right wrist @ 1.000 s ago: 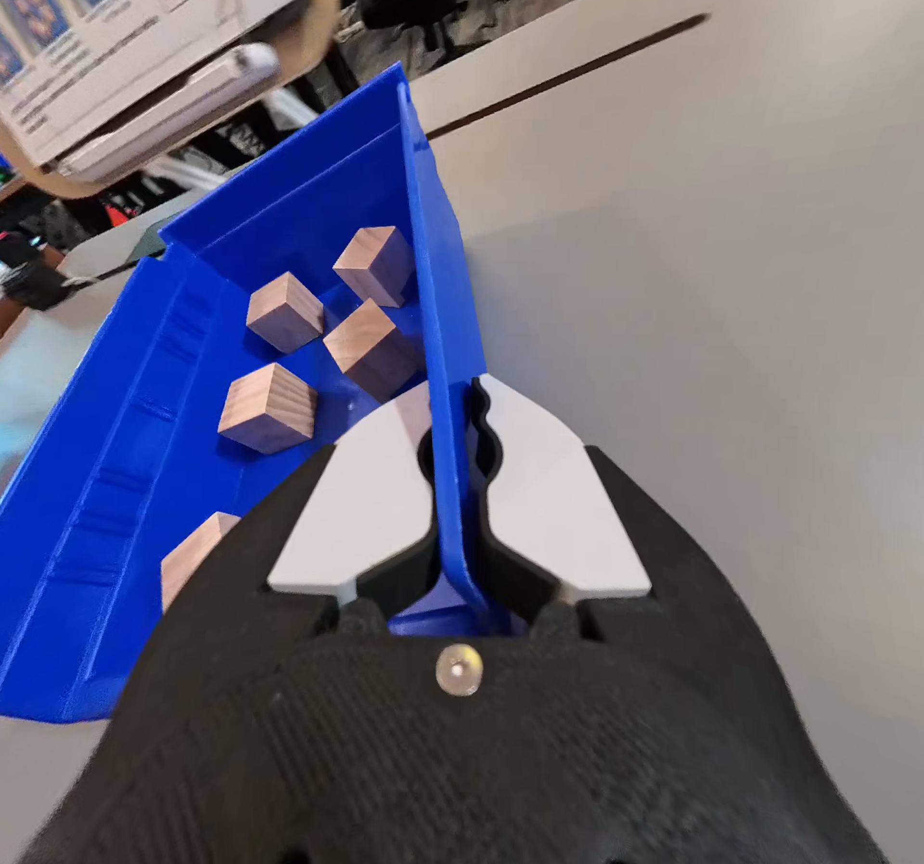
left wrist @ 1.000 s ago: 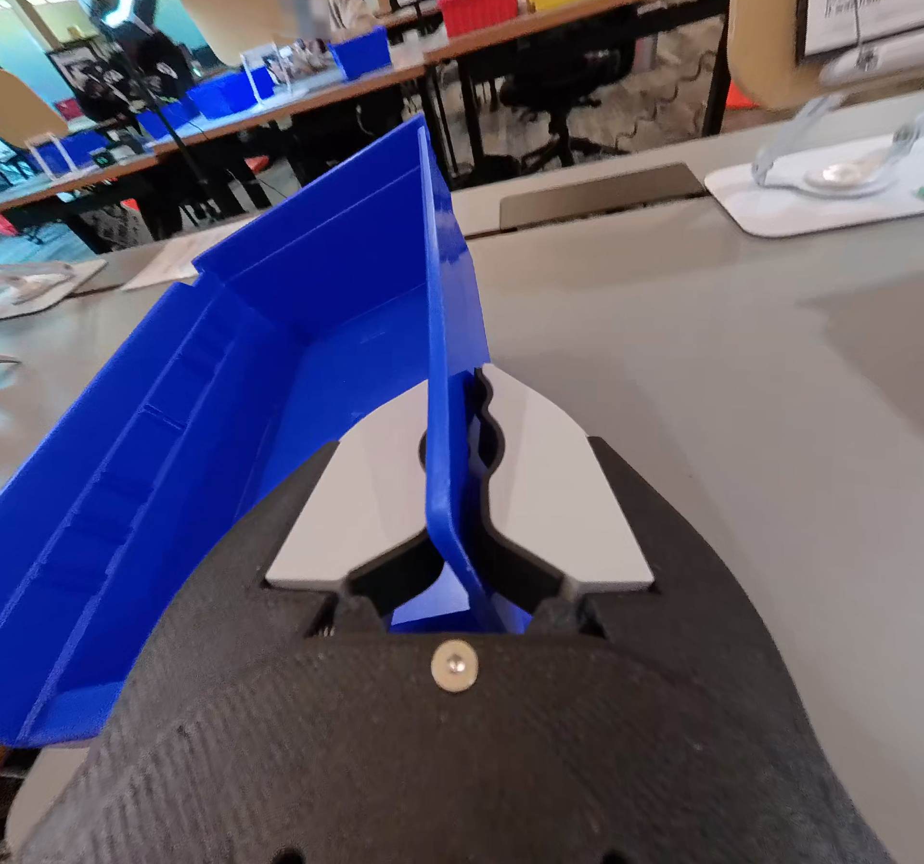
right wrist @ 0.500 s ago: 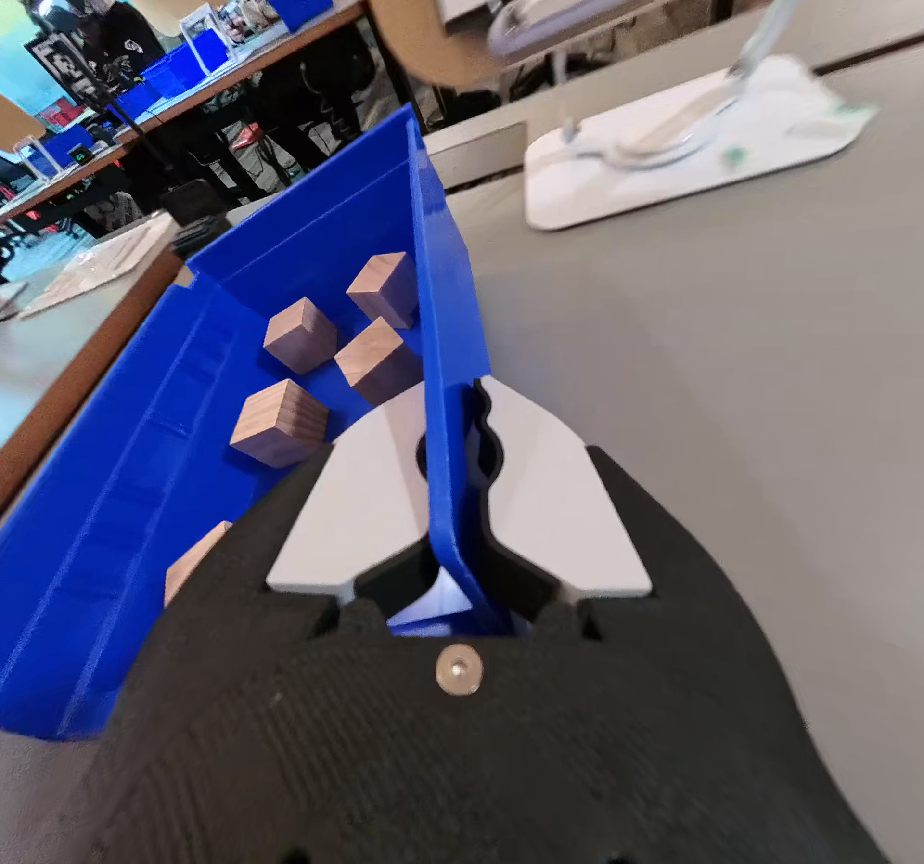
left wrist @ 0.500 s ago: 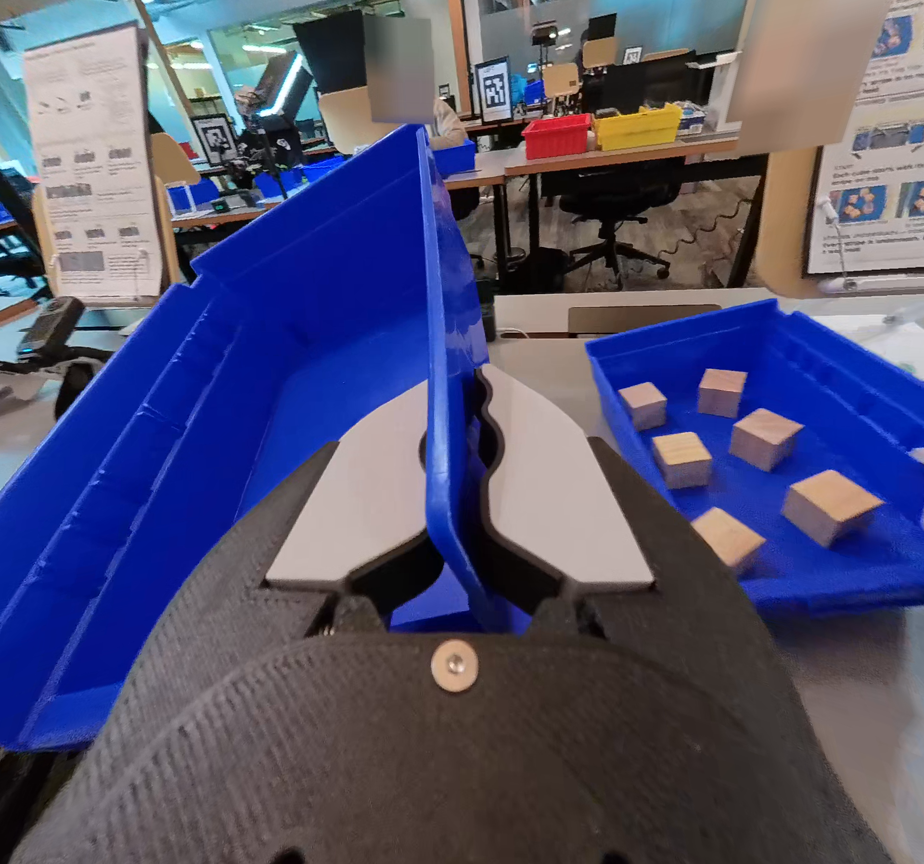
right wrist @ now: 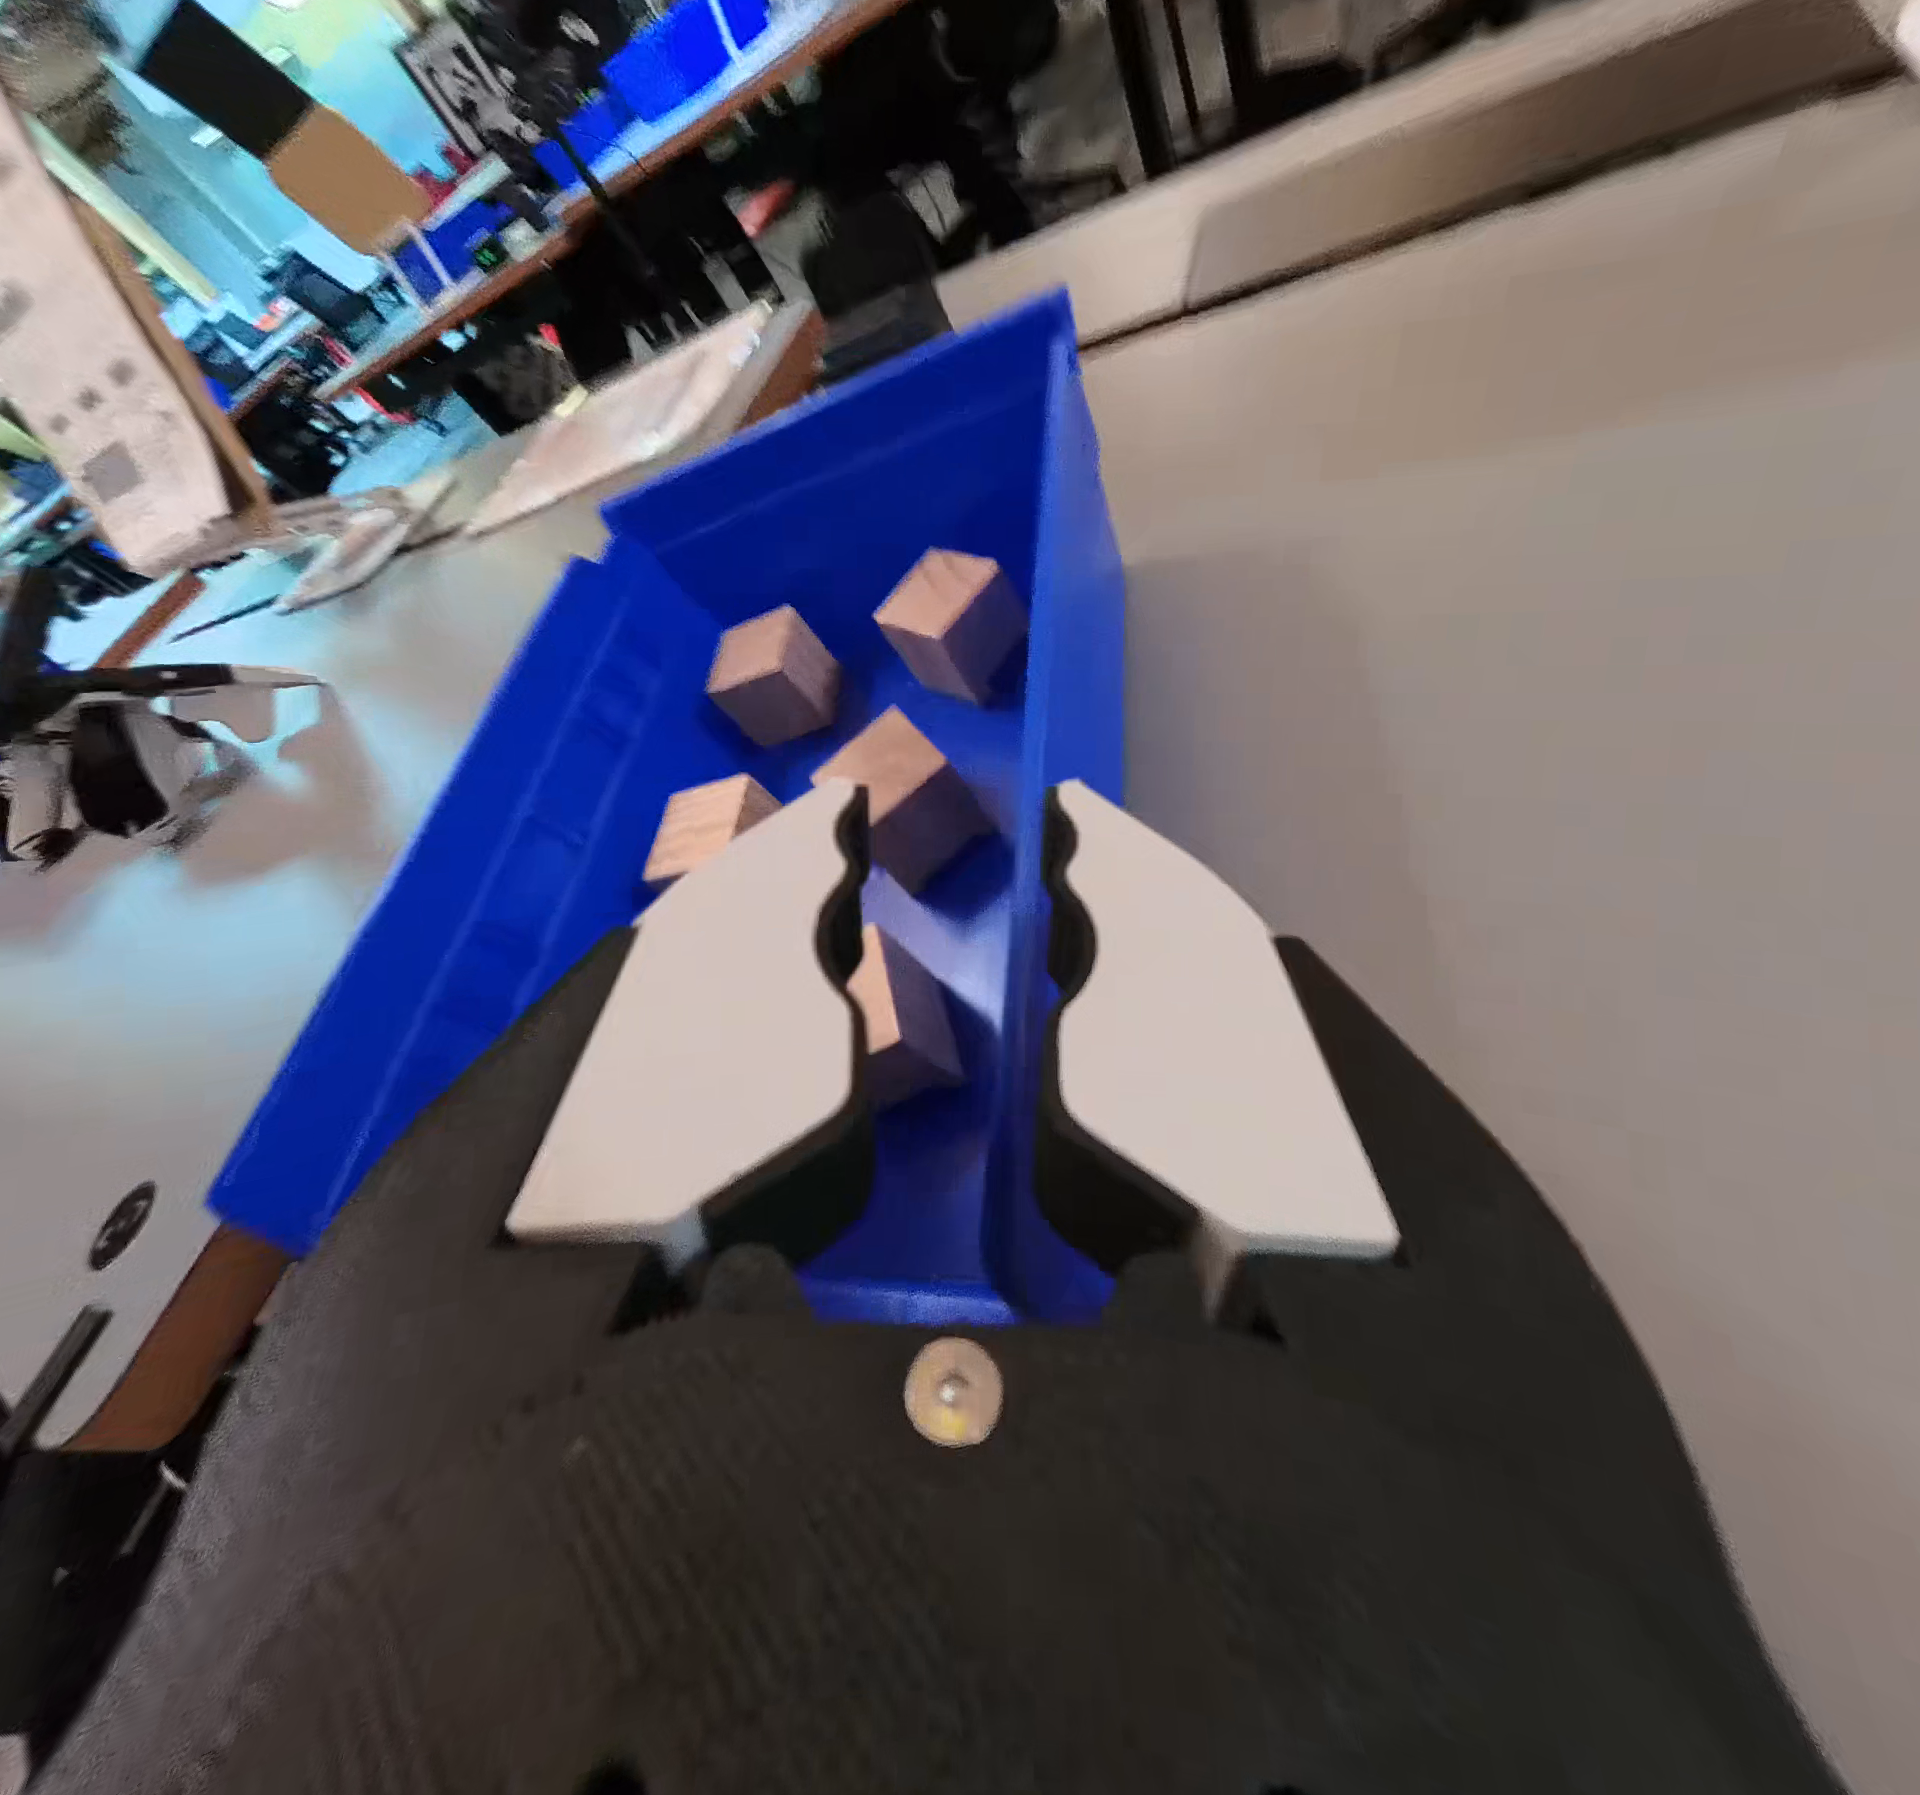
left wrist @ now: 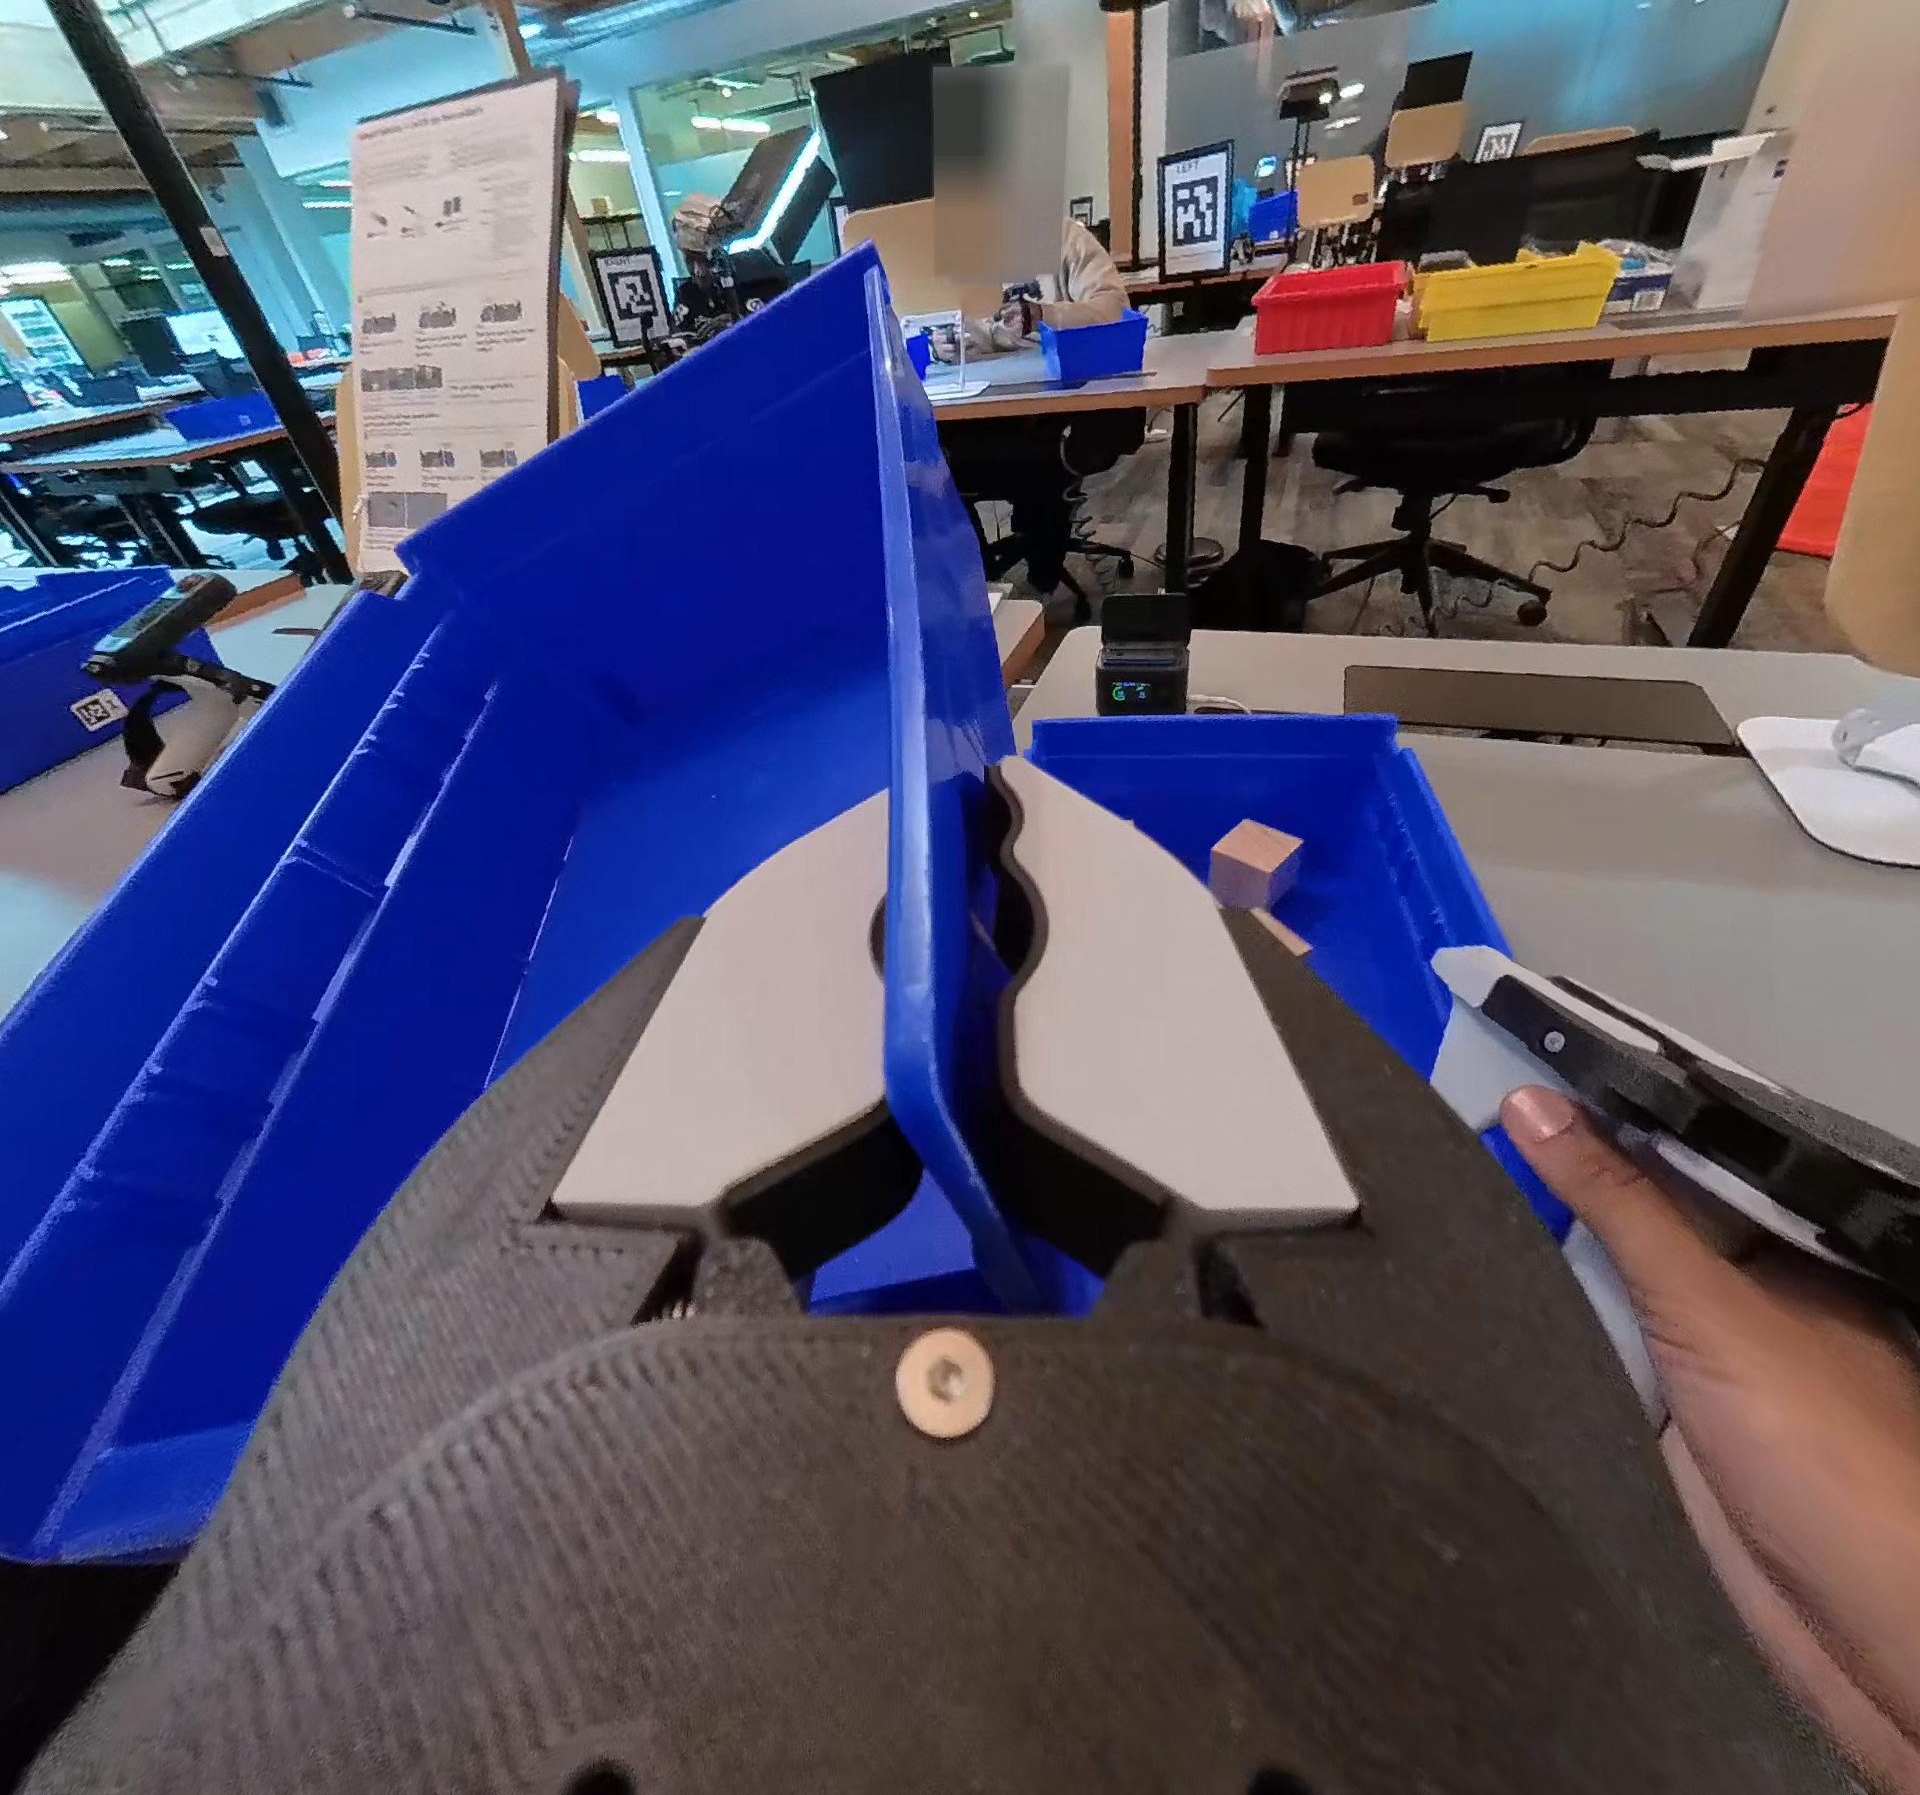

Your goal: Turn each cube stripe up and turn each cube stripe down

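My left gripper is shut on the right wall of an empty blue bin and holds it tilted up. To its right a second blue bin sits on the grey table with a wooden cube showing in it. My right gripper is open, its fingers straddling that bin's right wall without clamping it. Several wooden cubes lie in this bin, among them one at the far end and one between my fingers. The right gripper also shows in the left wrist view, held by a hand.
A white lamp base, a dark flat panel and a small black device sit at the table's far side. A black and white gripper-like device lies on the table to the left. A poster board stands behind.
My right gripper has opened and let go of the cube bin's wall. The left gripper stays shut on the empty bin and has swung so the cube bin is close on its right.
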The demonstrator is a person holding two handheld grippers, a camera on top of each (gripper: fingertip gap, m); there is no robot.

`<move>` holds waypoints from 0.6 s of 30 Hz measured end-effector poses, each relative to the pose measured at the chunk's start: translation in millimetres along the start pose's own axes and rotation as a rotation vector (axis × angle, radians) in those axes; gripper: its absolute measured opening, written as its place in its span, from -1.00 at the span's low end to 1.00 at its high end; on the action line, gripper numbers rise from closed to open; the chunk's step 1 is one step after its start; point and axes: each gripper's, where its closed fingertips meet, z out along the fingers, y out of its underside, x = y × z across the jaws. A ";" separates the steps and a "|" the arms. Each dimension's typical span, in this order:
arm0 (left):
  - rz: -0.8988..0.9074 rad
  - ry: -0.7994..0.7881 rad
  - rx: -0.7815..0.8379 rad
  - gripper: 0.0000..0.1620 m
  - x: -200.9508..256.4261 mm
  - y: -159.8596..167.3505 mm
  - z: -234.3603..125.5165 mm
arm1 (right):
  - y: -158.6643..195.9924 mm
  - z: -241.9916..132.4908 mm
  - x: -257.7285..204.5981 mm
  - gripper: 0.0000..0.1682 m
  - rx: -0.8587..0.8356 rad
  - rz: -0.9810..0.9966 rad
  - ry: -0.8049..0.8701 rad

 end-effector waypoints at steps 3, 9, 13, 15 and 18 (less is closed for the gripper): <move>-0.016 0.025 0.020 -0.91 6.1 -10.5 -8.0 | -34.1 -26.4 -10.3 -0.50 0.082 -0.071 -0.083; -0.078 0.231 0.092 -0.92 70.2 -44.5 -22.2 | -109.9 -112.3 68.4 -0.34 0.162 -0.070 -0.190; -0.091 0.475 0.092 -0.91 160.5 -63.7 -36.5 | -134.6 -182.3 177.9 -0.34 0.247 -0.271 -0.110; -0.084 0.588 0.091 -0.91 214.7 -65.2 -45.6 | -137.6 -217.0 241.6 -0.34 0.279 -0.385 -0.015; -0.084 0.733 0.060 -0.91 296.9 -49.7 -60.6 | -131.5 -263.0 332.2 -0.45 0.302 -0.479 0.092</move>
